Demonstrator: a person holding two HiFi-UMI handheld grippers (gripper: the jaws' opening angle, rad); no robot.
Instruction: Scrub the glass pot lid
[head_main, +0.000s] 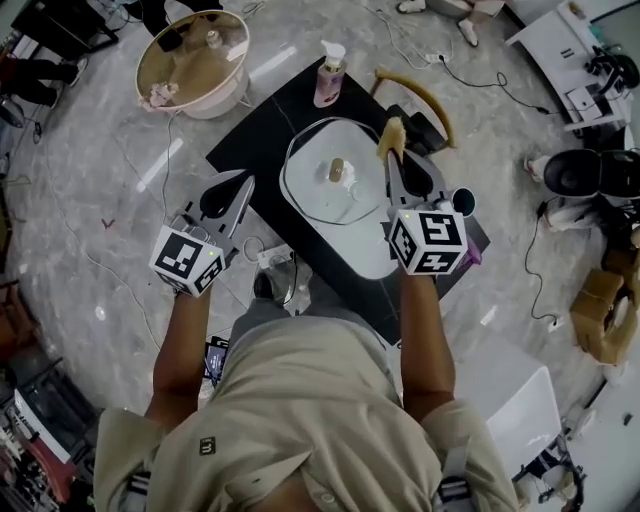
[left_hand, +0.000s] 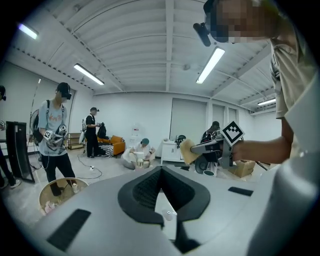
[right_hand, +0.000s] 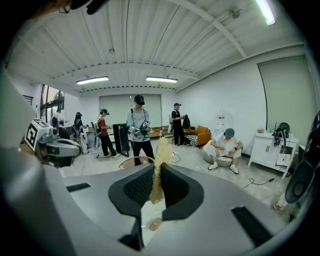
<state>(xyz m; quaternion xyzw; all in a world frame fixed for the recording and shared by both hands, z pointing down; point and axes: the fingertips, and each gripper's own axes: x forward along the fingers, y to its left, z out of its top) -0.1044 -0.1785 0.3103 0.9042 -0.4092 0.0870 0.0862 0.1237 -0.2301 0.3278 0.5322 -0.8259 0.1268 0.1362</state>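
The glass pot lid (head_main: 312, 188) with its brown knob (head_main: 337, 170) lies flat in a white basin (head_main: 365, 252) on the black table (head_main: 262, 120). My right gripper (head_main: 390, 152) is shut on a yellow sponge (head_main: 391, 135), held just above the lid's right edge. In the right gripper view the sponge (right_hand: 160, 160) stands up between the pads of the right gripper (right_hand: 156, 176). The knob (right_hand: 155, 224) shows below them. My left gripper (head_main: 246, 183) hovers left of the basin, over the table's left edge, shut and empty. In its own view the left gripper (left_hand: 161, 172) has its tips together.
A pink soap bottle (head_main: 330, 74) stands at the table's far end. A dark pot (head_main: 425, 125) and a cup (head_main: 463, 201) sit right of the basin. A round tub (head_main: 195, 60) rests on the floor at the far left. Cables cross the floor. Several people occupy the room.
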